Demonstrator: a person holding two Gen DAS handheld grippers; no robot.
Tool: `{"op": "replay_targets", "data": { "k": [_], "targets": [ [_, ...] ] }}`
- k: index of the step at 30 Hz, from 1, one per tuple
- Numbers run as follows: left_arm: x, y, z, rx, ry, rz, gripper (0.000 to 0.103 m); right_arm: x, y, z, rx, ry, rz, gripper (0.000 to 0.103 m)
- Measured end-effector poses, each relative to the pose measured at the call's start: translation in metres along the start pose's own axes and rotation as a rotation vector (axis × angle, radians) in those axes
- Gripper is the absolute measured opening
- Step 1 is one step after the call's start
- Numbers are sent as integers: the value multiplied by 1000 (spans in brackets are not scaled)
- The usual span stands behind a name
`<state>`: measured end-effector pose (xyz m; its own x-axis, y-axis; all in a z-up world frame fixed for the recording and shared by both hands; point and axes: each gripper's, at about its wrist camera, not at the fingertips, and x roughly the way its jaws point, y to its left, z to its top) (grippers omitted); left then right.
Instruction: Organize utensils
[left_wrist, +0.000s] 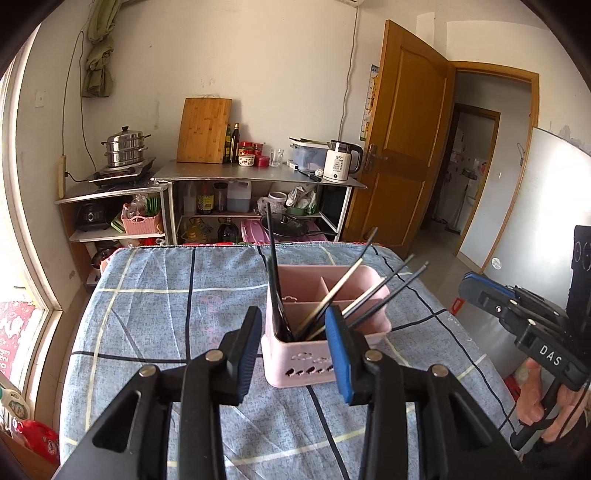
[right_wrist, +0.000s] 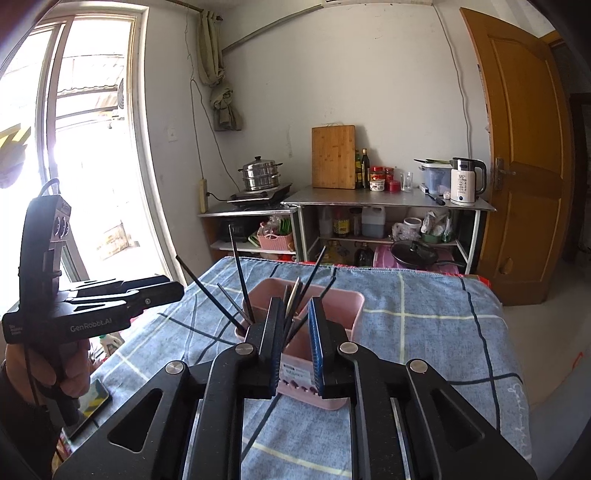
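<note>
A pink divided utensil holder (left_wrist: 295, 363) stands on the table's blue checked cloth (left_wrist: 159, 295). Several dark chopsticks (left_wrist: 347, 286) and a black-handled utensil (left_wrist: 273, 266) lean out of its compartments. My left gripper (left_wrist: 294, 321) is open just in front of the holder, with nothing pressed between its blue pads. From the right wrist view the same holder (right_wrist: 345, 306) and its chopsticks (right_wrist: 240, 273) show beyond my right gripper (right_wrist: 295, 314), which is narrowly open and holds nothing. Each gripper appears in the other's view, hand-held: the right one (left_wrist: 467, 286) and the left one (right_wrist: 177, 290).
A phone (right_wrist: 92, 402) lies near the table's left edge. Behind the table stand metal shelves (left_wrist: 258, 173) with a kettle (left_wrist: 341, 160), a cutting board (left_wrist: 203, 129), a steamer pot (left_wrist: 123, 146) and bottles. A wooden door (left_wrist: 402, 129) is open at right, a window (right_wrist: 85, 147) at left.
</note>
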<state>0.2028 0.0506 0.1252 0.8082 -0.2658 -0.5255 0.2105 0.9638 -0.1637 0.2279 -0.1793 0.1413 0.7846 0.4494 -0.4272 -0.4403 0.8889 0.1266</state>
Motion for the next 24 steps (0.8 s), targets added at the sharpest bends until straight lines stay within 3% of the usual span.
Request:
{"op": "replay_targets", "data": {
  "k": [11,18,20,21,24],
  "targets": [
    [-34,-31,-65,10,-20,-10,44,-46,7,-65,15,11,-19,15],
    [-40,-47,-105,27,7,-7,46,-64,23,-98,-12,33,-26,17],
    [-42,-47,-114,28,5,-1,46,-67,24,-106,-10,39,-29,27],
    [-44,-47,-118,30,2,8,46,-69,25,-111,-8,42,-28,38],
    [-49,-47,-128,37,-7,22,47,-72,29,-123,-3,55,-24,42]
  ]
}}
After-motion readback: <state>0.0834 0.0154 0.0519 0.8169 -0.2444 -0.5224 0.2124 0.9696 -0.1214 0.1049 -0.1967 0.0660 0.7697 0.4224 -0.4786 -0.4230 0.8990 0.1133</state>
